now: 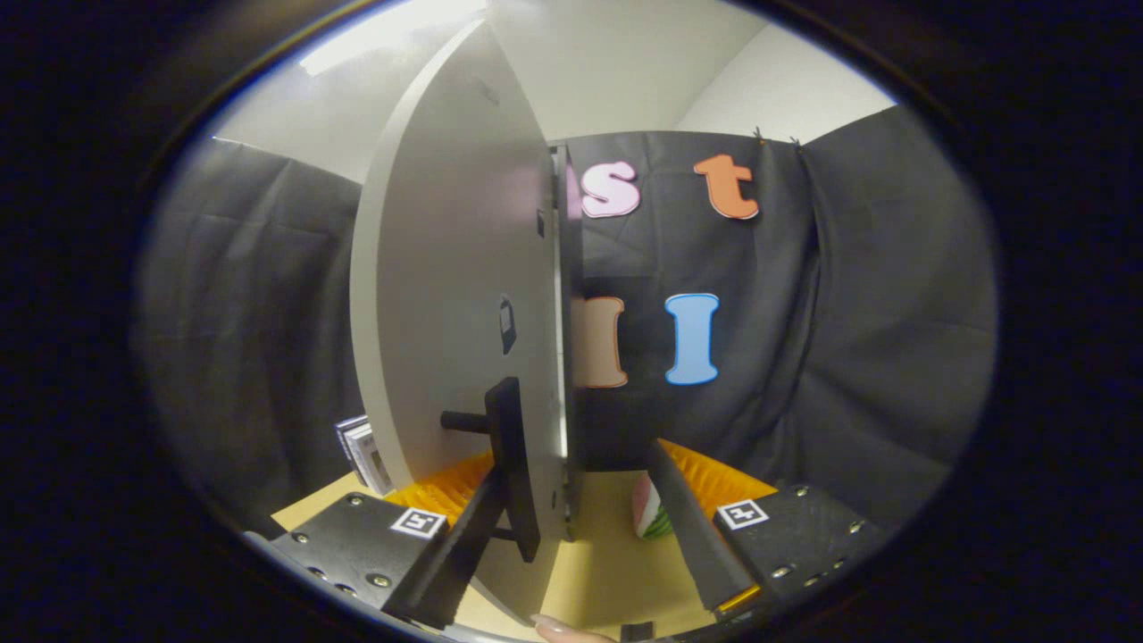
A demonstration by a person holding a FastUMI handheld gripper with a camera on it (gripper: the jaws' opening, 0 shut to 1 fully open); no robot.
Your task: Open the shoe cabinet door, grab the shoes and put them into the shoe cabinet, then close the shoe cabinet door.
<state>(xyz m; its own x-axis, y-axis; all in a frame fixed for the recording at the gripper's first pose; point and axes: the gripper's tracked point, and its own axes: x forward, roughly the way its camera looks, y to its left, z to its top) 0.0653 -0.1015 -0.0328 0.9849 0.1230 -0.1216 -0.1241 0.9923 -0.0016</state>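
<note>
The pale grey shoe cabinet door (446,295) stands swung out, nearly edge-on, right in front of me. Its black bar handle (515,464) sticks out from the door's face low down. My gripper (576,469) is open, its fingers spread wide. The door's free edge and the handle lie between them. The left finger (455,554) reaches up to the foot of the handle; I cannot tell whether it touches. The right finger (692,527) stands apart from the door. Beyond the fingers, a small pink and green thing (652,511) rests on the tan floor board (607,554); it may be a shoe.
Black cloth walls the booth behind and to both sides. A small stack of white-edged cards or boxes (362,451) sits left of the door. A person's fingertip (563,628) shows just below the door's bottom edge.
</note>
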